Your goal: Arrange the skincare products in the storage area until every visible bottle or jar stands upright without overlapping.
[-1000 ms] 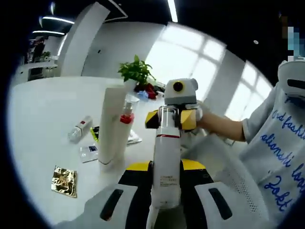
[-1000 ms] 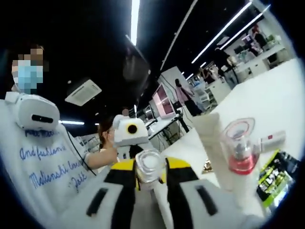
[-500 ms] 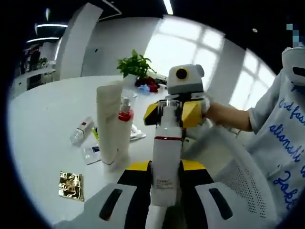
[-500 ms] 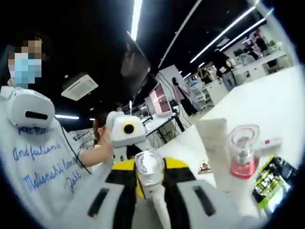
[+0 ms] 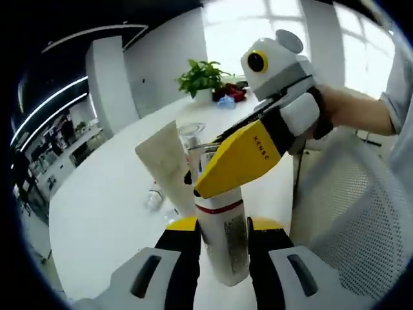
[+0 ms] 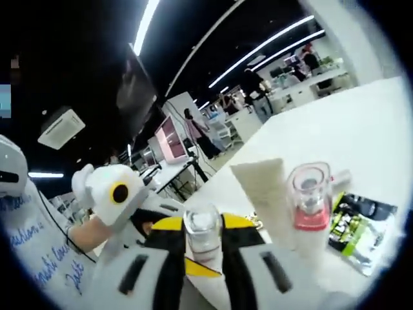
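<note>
Tall white bottle with red band held at both ends: left tongs clamp its base, right tongs its clear cap. Long axis runs tongs to tongs. Cream upright tube stands just beyond the bottle on the white tabletop.

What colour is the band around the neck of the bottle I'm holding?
Red, on the white bottle; clearest in the left gripper view.

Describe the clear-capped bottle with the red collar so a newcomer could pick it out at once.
Start at the white table and find the tall cream tube standing on it beyond the right gripper. The bottle stands right beside that tube, near the green and black packet. Unlike the plain tube, it has a see-through cap over a red collar.
</note>
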Demonstrator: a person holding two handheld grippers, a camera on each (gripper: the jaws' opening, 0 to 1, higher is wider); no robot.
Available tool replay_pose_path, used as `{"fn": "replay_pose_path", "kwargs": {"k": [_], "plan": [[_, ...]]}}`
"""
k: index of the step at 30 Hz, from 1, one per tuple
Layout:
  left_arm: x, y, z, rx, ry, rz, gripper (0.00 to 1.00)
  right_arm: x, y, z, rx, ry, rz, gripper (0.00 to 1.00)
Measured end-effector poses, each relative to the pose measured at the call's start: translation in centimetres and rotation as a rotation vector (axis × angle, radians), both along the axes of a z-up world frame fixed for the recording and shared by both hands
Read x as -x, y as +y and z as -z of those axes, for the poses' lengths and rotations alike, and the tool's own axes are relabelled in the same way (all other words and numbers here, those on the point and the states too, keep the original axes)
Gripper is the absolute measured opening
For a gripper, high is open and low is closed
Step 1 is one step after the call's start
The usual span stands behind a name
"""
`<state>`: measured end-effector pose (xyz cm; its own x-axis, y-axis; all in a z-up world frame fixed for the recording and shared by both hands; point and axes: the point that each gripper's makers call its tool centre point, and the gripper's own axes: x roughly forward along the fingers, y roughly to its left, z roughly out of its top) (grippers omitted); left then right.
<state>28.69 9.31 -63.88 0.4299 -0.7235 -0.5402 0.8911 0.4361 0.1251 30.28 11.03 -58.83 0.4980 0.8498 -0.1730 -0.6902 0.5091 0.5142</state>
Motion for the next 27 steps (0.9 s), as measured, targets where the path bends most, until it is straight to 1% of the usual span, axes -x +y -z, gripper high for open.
{"fn": "replay_pose_path", "kwargs": {"k": [1, 2, 4, 5, 6, 7, 8, 9, 10, 12, 14, 15, 16, 17, 18, 20, 21, 22, 23, 25, 26, 27], "plan": [[-0.1, 0.1, 0.1, -0.013, -0.012, -0.003, 0.25, 0.0, -0.1, 0.3, -0.008, 0.025, 0.013, 0.2], [-0.1, 0.1, 0.2, -0.027, -0.021, -0.003, 0.25, 0.0, -0.1, 0.4, -0.011, 0.035, 0.015, 0.2], [-0.4, 0.5, 0.3, -0.076, -0.072, -0.008, 0.25, -0.1, -0.1, 0.8, -0.03, 0.067, 0.034, 0.2], [-0.5, 0.6, 0.4, -0.095, -0.089, -0.007, 0.25, 0.0, -0.1, 0.9, -0.046, 0.087, 0.034, 0.2], [-0.7, 0.7, 0.4, -0.112, -0.12, -0.009, 0.24, 0.0, -0.2, 0.9, -0.084, 0.126, 0.047, 0.2], [-0.8, 0.7, 0.4, -0.113, -0.128, -0.012, 0.24, 0.0, -0.2, 1.0, -0.099, 0.141, 0.055, 0.2], [-0.9, 0.8, 0.3, -0.106, -0.125, -0.024, 0.23, 0.0, -0.3, 1.1, -0.129, 0.172, 0.064, 0.2], [-1.0, 0.8, 0.3, -0.107, -0.128, -0.028, 0.23, 0.0, -0.3, 1.1, -0.135, 0.178, 0.063, 0.2], [-1.3, 1.0, 0.2, -0.113, -0.143, -0.038, 0.22, 0.1, -0.4, 1.2, -0.129, 0.17, 0.06, 0.2], [-1.5, 1.1, 0.0, -0.127, -0.169, -0.033, 0.21, 0.4, -0.2, 1.0, -0.117, 0.157, 0.057, 0.2], [-1.4, 1.0, 0.1, -0.129, -0.169, -0.022, 0.21, 0.6, -0.1, 0.8, -0.092, 0.13, 0.047, 0.2], [-1.4, 1.1, 0.0, -0.127, -0.17, -0.018, 0.2, 0.7, 0.0, 0.7, -0.076, 0.097, 0.019, 0.2], [-1.4, 1.1, 0.0, -0.121, -0.164, -0.009, 0.2, 0.7, -0.1, 0.7, -0.072, 0.088, 0.017, 0.2], [-1.4, 1.1, -0.1, -0.111, -0.154, -0.007, 0.2, 0.8, 0.0, 0.4, -0.069, 0.051, 0.011, 0.2], [-1.3, 1.0, -0.1, -0.102, -0.138, 0.002, 0.2, 1.0, 0.0, 0.4, -0.057, 0.039, -0.001, 0.2], [-0.7, 0.7, -0.1, -0.043, -0.068, 0.017, 0.2, 1.2, -0.1, 0.4, -0.009, -0.009, -0.023, 0.21], [-0.3, 0.4, -0.2, 0.01, -0.012, 0.019, 0.2, 1.4, 0.1, 0.1, 0.006, -0.042, -0.047, 0.22], [-0.2, 0.3, -0.3, 0.04, 0.013, 0.023, 0.2, 1.6, 0.2, 0.0, 0.003, -0.051, -0.061, 0.23], [-0.1, 0.2, -0.6, 0.079, 0.044, 0.033, 0.2, 1.8, 0.2, -0.4, -0.015, -0.047, -0.07, 0.24], [0.2, 0.0, -0.9, 0.139, 0.094, 0.037, 0.2, 1.9, 0.1, -0.7, -0.014, -0.074, -0.086, 0.24], [0.5, -0.1, -1.1, 0.165, 0.128, 0.049, 0.2, 1.9, 0.0, -0.8, -0.014, -0.083, -0.089, 0.23], [0.6, -0.2, -1.2, 0.18, 0.136, 0.062, 0.2, 1.8, -0.1, -1.0, -0.019, -0.092, -0.087, 0.22]]}}
